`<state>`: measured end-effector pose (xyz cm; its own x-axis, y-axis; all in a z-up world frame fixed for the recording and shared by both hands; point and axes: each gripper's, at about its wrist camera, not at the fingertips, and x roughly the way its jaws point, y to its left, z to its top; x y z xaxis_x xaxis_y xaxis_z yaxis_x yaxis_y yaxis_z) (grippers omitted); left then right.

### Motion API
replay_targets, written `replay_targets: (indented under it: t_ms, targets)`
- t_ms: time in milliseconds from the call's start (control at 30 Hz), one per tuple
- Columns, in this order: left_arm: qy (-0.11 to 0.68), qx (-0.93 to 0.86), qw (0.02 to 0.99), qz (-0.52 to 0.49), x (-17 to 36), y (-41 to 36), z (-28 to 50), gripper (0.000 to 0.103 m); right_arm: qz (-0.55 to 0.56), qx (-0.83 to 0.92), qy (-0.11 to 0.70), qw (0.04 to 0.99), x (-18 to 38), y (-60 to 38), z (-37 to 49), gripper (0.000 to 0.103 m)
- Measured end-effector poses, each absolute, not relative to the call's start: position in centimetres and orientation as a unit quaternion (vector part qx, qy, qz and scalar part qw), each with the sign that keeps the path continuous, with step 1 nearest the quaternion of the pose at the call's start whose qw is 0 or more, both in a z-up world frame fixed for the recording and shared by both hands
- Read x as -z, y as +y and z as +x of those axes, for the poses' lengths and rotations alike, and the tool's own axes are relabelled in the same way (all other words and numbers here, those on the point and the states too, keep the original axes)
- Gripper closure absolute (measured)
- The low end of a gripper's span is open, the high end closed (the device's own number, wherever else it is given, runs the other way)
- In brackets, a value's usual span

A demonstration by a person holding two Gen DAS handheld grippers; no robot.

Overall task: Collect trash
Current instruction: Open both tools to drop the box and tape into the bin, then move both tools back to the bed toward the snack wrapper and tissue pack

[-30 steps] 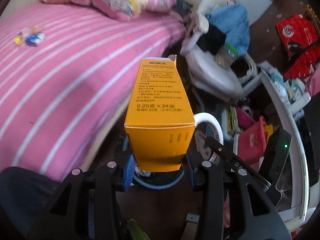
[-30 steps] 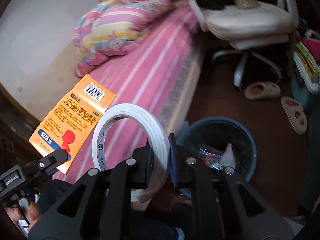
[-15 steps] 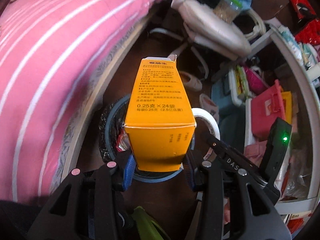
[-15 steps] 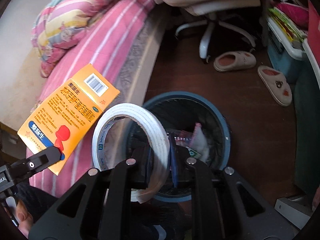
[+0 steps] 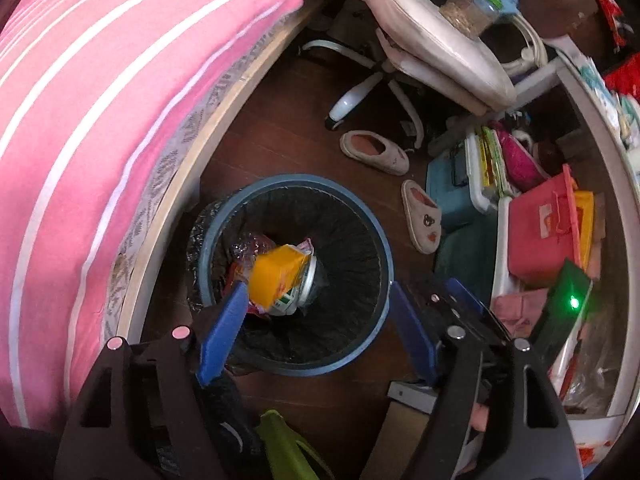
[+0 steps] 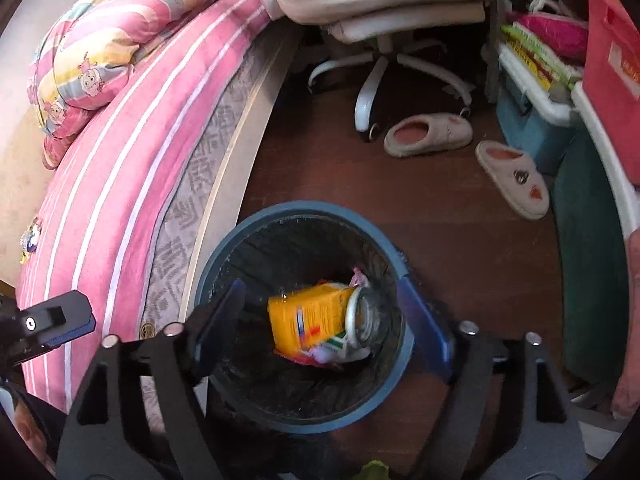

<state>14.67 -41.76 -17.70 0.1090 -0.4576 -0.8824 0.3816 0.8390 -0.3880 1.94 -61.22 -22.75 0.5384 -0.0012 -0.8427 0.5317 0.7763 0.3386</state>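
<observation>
We are holding both tongs over the bin (image 5: 294, 364); the left tongs (image 5: 316, 324) are spreading, nothing between the blue pads (image 5: 222, 332); the right tongs (image 6: 324, 332) are spreading too, likewise empty; below them the box (image 6: 308, 320) is lying inside the bin, touching what is probably the tape (image 6: 362, 318), blurred; the bed (image 5: 80, 120) is running along our left.

Your left gripper (image 5: 316, 332) has black angular arms with blue finger pads (image 5: 222, 332) and silver screws. Your right gripper (image 6: 324, 320) is built the same.
</observation>
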Motion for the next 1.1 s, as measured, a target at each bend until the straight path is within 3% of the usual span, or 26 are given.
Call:
replay_targets:
  t_ms: [300,500,767,1100]
  targets:
    - [0.543,0.27,0.786,-0.118,12.8,-36.7,14.0,0.027,0.209,0.119,0.338,0.91,16.0,-56.6,2.1,0.013]
    - [0.475,0.281,0.813,-0.186,7.9,-31.8,13.6,0.024,0.157,0.089,0.323,0.929,10.6,-52.2,4.4,0.005]
    - [0.393,0.249,0.847,-0.255,2.3,-21.2,13.6,0.018,0.13,0.01,0.288,0.948,3.9,-44.0,8.4,0.005]
    - [0.342,0.143,0.873,-0.317,3.1,-6.8,15.5,0.016,0.088,-0.135,0.25,0.955,-1.2,-30.1,15.8,0.005]
